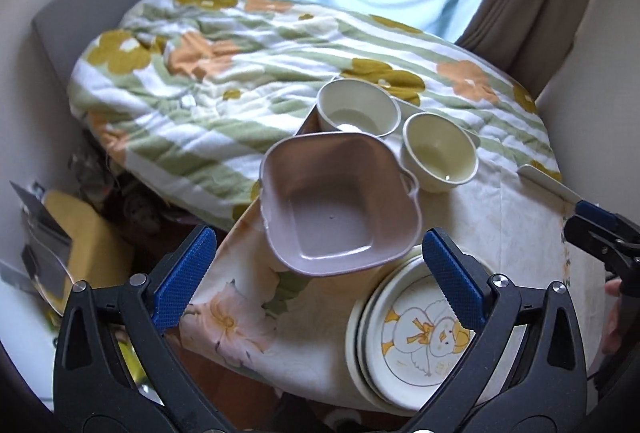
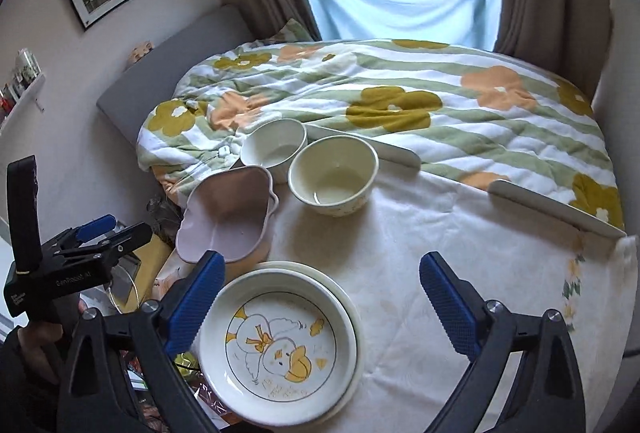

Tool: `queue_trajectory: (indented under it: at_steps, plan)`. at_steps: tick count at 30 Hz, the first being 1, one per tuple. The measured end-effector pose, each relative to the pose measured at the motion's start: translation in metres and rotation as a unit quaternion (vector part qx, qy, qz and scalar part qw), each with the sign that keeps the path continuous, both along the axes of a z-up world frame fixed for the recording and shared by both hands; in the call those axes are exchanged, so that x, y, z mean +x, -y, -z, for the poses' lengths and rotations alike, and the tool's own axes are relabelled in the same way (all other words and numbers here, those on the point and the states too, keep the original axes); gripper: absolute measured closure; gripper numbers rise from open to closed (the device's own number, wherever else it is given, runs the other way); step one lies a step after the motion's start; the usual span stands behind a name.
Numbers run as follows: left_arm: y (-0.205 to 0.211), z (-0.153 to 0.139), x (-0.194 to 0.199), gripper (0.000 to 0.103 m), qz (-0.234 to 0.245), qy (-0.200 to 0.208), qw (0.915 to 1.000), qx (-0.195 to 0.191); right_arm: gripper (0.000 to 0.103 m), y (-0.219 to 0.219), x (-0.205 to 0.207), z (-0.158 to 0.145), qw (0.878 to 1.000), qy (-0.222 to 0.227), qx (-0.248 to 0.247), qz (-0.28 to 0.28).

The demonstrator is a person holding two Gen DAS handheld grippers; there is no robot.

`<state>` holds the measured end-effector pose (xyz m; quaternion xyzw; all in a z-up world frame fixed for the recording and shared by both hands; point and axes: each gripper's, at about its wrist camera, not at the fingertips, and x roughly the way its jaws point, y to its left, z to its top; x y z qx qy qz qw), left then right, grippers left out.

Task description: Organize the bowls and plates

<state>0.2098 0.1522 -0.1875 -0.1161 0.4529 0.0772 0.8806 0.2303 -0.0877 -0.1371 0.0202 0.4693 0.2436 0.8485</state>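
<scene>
Looking from the left: I see my left tool (image 1: 316,273) with its blue pads spread wide and nothing between them; it hangs above the table's left edge.
Left tool from the other side: in the right wrist view it (image 2: 104,229) sits at the far left, gripped by a hand (image 2: 36,349) in a dark sleeve.
Pink bowl: the squarish pink bowl (image 1: 340,201) stands near the table's left edge, tilted, its near side overhanging the stacked plates in the left wrist view; no pad touches it.
Plates: the duck-print plate (image 2: 280,345) lies on top of a plain cream plate (image 2: 344,297), the stack at the near edge of the table, just in front of the pink bowl.
Cream bowls: two round cream bowls stand upright behind the pink bowl, the far one (image 2: 274,147) touching or nearly touching the near one (image 2: 334,175); I cannot tell which.
Table: the table (image 2: 460,233) wears a pale floral cloth and stands against a bed covered by a green-striped flowered quilt (image 2: 400,105).
Right tool: my right tool (image 2: 322,293) is open too, pads wide apart and empty, its left pad over the rim of the plate stack and its right pad over bare cloth.
Right edge: two white rails (image 2: 556,205) lie where the table meets the quilt.
</scene>
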Motion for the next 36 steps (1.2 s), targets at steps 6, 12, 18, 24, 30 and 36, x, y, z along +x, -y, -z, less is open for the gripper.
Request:
queue_trajectory:
  at_steps: [6, 12, 18, 24, 30, 36]
  plan:
    - [-0.031, 0.043, 0.026, 0.008, -0.008, -0.037, 0.9978, -0.054, 0.006, -0.049, 0.038, 0.048, 0.997, -0.066, 0.011, -0.024]
    - [-0.048, 0.095, 0.058, 0.040, 0.003, -0.088, 0.9910, -0.101, 0.046, -0.098, 0.071, 0.099, 0.990, -0.135, 0.011, -0.049]
    - [-0.054, 0.117, 0.080, 0.055, 0.015, -0.114, 0.9870, -0.113, 0.059, -0.120, 0.084, 0.117, 0.987, -0.155, 0.010, -0.048]
    - [-0.057, 0.125, 0.083, 0.086, 0.027, -0.123, 0.9869, -0.101, 0.088, -0.126, 0.082, 0.125, 0.988, -0.148, -0.013, -0.036]
    - [-0.057, 0.115, 0.080, 0.086, 0.039, -0.110, 0.9898, -0.081, 0.090, -0.126, 0.079, 0.122, 0.989, -0.143, -0.015, -0.027]
    - [-0.054, 0.090, 0.068, 0.086, 0.044, -0.090, 0.9926, -0.069, 0.090, -0.125, 0.067, 0.107, 0.992, -0.120, -0.008, -0.026]
